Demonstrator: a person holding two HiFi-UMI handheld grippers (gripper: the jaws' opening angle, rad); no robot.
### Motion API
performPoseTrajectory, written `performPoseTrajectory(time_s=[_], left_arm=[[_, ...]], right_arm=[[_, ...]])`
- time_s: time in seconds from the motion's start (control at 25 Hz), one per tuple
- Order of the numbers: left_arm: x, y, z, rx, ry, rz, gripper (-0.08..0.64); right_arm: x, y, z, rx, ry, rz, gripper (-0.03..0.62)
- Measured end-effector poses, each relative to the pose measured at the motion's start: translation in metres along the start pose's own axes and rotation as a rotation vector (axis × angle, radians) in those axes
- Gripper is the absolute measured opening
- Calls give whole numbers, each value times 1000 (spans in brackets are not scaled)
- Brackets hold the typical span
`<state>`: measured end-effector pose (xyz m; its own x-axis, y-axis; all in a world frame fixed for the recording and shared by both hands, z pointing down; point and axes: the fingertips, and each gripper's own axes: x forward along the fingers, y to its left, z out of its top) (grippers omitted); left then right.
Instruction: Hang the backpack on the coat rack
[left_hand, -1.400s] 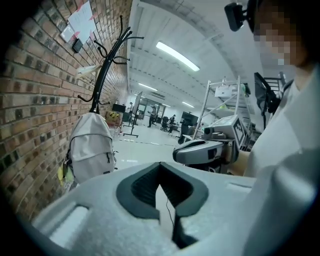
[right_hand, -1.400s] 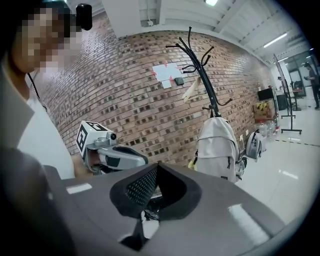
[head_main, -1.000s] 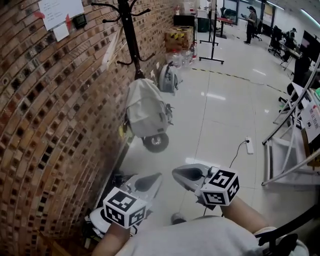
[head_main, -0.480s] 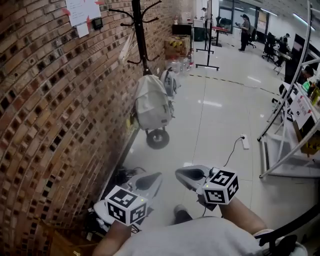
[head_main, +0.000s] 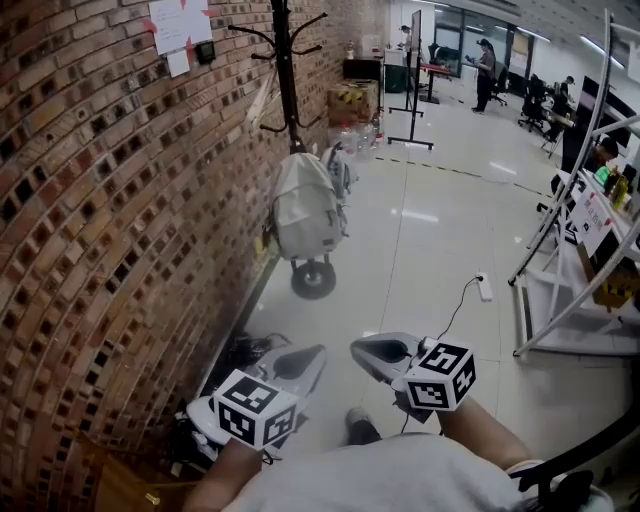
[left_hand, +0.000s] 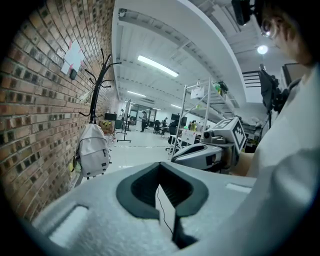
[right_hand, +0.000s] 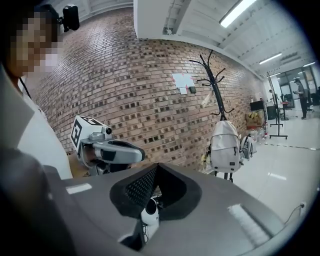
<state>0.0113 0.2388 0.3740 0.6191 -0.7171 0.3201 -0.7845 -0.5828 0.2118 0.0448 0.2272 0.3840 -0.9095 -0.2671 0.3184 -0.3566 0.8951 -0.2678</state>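
A pale grey backpack (head_main: 306, 206) rests against the pole of the black coat rack (head_main: 288, 75) by the brick wall, above a black wheel (head_main: 313, 280). Whether a hook carries it I cannot tell. My left gripper (head_main: 308, 356) and right gripper (head_main: 362, 348) are held side by side low in the head view, far short of the backpack, both shut and empty. In the left gripper view the backpack (left_hand: 94, 156) and rack (left_hand: 98, 85) lie ahead on the left, and the right gripper (left_hand: 205, 152) is beside me. The right gripper view shows the backpack (right_hand: 224, 146), the rack (right_hand: 215, 85) and the left gripper (right_hand: 107, 150).
A brick wall (head_main: 90, 230) runs along the left, with cables and clutter (head_main: 235, 352) at its foot. A second backpack (head_main: 341, 168) stands behind the first. A white power strip (head_main: 485, 288) lies on the floor. Metal shelving (head_main: 570, 270) stands at the right; boxes (head_main: 352, 100) are farther back.
The person has walked on with both grippers held the same way. Rack and backpack have shifted slightly right in the head view, and more of the wall shows. Both grippers stay shut.
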Motion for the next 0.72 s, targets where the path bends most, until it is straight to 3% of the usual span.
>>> performPoseTrajectory(time_s=[0.16, 0.36, 0.72], left_arm=[[13, 12, 0, -13, 4, 3, 0], [-9, -11, -2, -12, 3, 9, 0], [0, -1, -5, -15, 12, -1, 0]], right_arm=[[6, -17, 2, 16, 2, 2, 0], [-8, 14, 1, 24, -11, 21, 0], [4, 5, -1, 30, -8, 27, 0]])
